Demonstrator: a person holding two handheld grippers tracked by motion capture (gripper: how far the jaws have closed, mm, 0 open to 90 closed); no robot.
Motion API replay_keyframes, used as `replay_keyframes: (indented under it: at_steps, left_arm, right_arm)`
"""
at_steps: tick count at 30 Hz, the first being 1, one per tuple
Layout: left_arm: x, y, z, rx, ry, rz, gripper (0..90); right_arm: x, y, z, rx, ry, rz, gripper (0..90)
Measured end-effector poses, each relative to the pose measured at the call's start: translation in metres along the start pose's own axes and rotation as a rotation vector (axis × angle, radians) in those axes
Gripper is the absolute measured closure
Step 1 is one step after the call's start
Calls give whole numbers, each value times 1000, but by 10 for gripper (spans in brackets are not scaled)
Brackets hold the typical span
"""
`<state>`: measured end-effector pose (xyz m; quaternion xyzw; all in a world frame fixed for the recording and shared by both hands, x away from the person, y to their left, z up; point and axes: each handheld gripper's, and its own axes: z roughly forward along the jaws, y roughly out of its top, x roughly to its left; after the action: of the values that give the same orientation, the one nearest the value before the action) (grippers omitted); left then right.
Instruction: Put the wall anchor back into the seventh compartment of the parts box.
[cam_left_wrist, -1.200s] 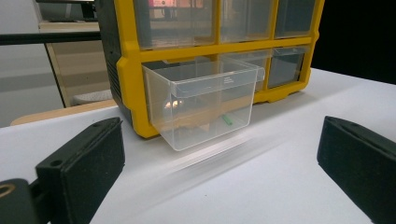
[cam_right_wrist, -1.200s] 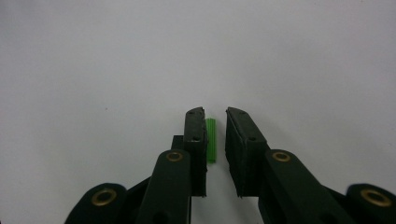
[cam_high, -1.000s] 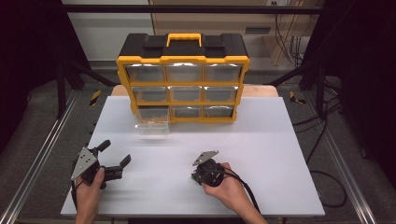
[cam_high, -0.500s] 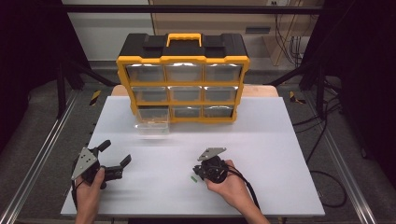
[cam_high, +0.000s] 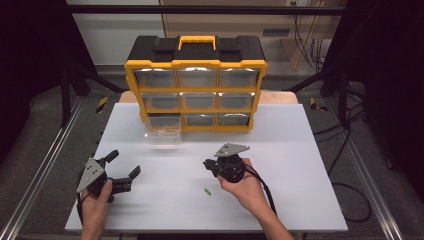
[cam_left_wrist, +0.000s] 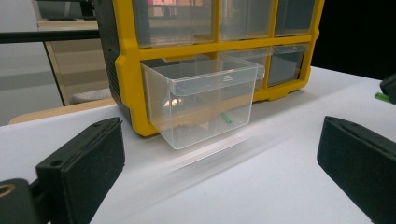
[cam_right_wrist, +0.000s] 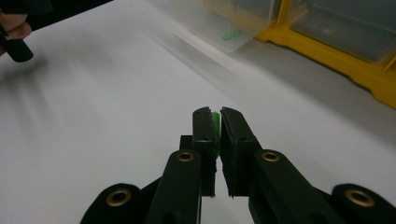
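Note:
My right gripper (cam_high: 210, 164) hovers over the middle of the white table (cam_high: 300, 150). In the right gripper view it (cam_right_wrist: 215, 114) is shut on a small green piece (cam_right_wrist: 215, 120) pinched between the pads. Another small green piece (cam_high: 207, 191) lies on the table just in front of that hand. A clear plastic drawer (cam_high: 162, 136) stands out of the yellow and black organizer (cam_high: 196, 85); in the left gripper view the drawer (cam_left_wrist: 205, 100) holds a green piece (cam_left_wrist: 226, 118). My left gripper (cam_high: 125, 163) rests at the front left, open and holding nothing (cam_left_wrist: 219, 158).
The organizer stands at the table's back edge with its other clear drawers pushed in. Metal rails run along both sides of the table (cam_high: 45, 165). A black cable (cam_high: 262, 187) trails from the right gripper over the table.
The right gripper has lifted and moved away from the front edge toward the organizer, leaving a green piece uncovered on the table. The left gripper has stayed put.

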<state>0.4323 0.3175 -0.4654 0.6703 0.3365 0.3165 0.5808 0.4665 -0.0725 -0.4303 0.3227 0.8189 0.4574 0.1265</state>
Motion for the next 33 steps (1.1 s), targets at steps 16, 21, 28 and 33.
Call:
replay_keyframes:
  at_steps: [16, 21, 28, 33]
  left_arm:
    - [1, 0, 0, -1, 6, -1, 8]
    - [1, 0, -1, -3, 7, -3, 8]
    - [3, 0, -1, -8, 10, -7, 8]
    - [3, 0, -1, -8, 10, -7, 9]
  right_arm:
    - [-6, 46, 10, -49, -26, -41, 849]
    - [-8, 60, 15, -64, -31, -46, 849]
    - [-11, 77, 27, -70, -48, -61, 849]
    - [-13, 86, 34, -74, -51, -58, 849]
